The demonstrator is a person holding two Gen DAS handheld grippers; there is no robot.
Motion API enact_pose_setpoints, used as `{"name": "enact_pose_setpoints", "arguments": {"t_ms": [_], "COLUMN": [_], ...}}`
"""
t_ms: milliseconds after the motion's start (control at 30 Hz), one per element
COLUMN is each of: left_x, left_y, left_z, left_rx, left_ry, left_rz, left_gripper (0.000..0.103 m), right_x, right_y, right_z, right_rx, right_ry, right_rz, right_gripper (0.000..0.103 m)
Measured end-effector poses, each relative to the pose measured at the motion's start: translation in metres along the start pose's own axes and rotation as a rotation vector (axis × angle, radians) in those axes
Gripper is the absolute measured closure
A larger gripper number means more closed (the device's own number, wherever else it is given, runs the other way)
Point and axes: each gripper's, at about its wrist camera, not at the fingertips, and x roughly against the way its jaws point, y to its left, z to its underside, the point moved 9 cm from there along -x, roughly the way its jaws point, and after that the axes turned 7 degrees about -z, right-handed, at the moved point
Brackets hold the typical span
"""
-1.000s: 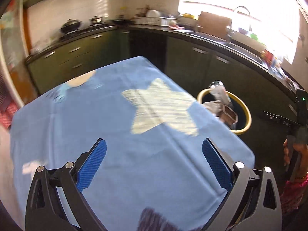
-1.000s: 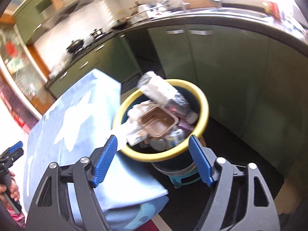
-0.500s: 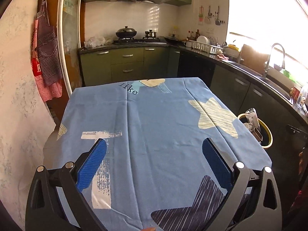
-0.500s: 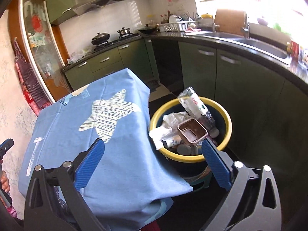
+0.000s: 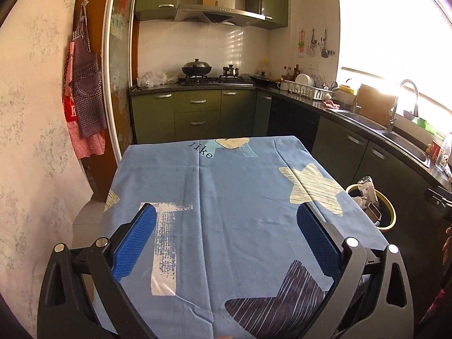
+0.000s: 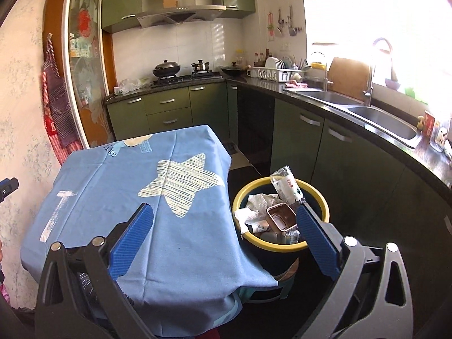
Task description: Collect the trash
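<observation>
Both grippers pulling back from the yellow-rimmed dark trash bin point(image 6: 282, 243), empty.

The right gripper point(image 6: 228, 243), jaws just widening fully, and the wide-open left gripper point(image 5: 226, 243) are holding nothing; trash is sitting binned ahead-right, and the blue star-print tabletop point(image 5: 226, 186) ahead is looking bare, suggesting collection is finishing.

The right gripper point(image 6: 226, 236), jaws wide and empty, hangs over the tablecloth's point(image 6: 113, 186) right edge beside the full bin point(image 6: 282, 247).

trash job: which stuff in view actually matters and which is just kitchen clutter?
Job:
- yellow-rimmed bin
- plastic bottle, brown tray, crumpled paper in it
- left gripper and right gripper, jaws open, nothing between them

Clutter:
- blue tablecloth
- wok
- dish rack
- aprons
- sink
</observation>
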Motion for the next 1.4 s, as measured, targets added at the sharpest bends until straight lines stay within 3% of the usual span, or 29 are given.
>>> {"name": "enact_pose_setpoints", "arguments": {"t_ms": [500, 1400], "left_x": [0.031, 0.025], "left_y": [-0.002, 0.002], "left_z": [-0.011, -0.011], "left_rx": [-0.016, -0.009], "left_ry": [-0.042, -0.035], "left_rz": [-0.013, -0.012], "left_gripper": [0.005, 0.005], "right_x": [0.012, 0.013], "right_y": [0.004, 0.005], "right_z": [-0.004, -0.004], "right_rx": [0.002, -0.004], "right_ry": [-0.031, -0.027], "right_rz": [-0.005, -0.003], "right_gripper": [0.007, 0.007]}}
